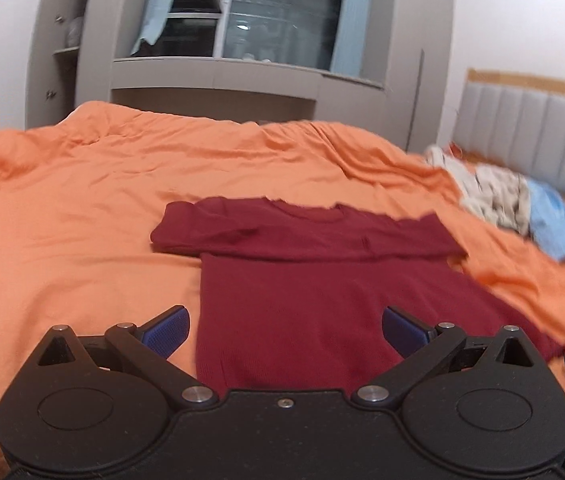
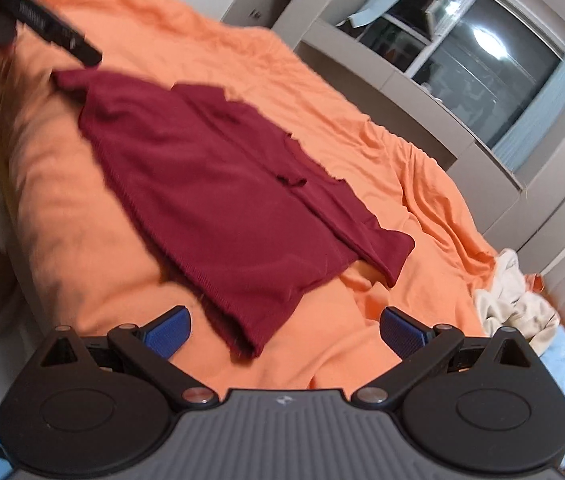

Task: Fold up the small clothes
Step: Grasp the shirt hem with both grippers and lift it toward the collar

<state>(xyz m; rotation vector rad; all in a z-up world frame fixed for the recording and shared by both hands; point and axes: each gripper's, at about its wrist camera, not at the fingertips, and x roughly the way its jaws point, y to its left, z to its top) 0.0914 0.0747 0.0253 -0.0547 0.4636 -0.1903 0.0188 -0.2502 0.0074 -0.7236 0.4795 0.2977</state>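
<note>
A dark red knitted long-sleeved top (image 1: 306, 304) lies flat on the orange quilt (image 1: 82, 208) of the bed, its sleeves folded across the chest in a band. The left gripper (image 1: 285, 330) hovers over the near hem, blue pads spread wide, nothing between them. The right gripper (image 2: 284, 330) stands likewise wide apart above the garment's lower corner, holding nothing. A heap of cream and pale blue clothes (image 1: 522, 204) sits near the grey padded headboard (image 1: 530, 136).
</note>
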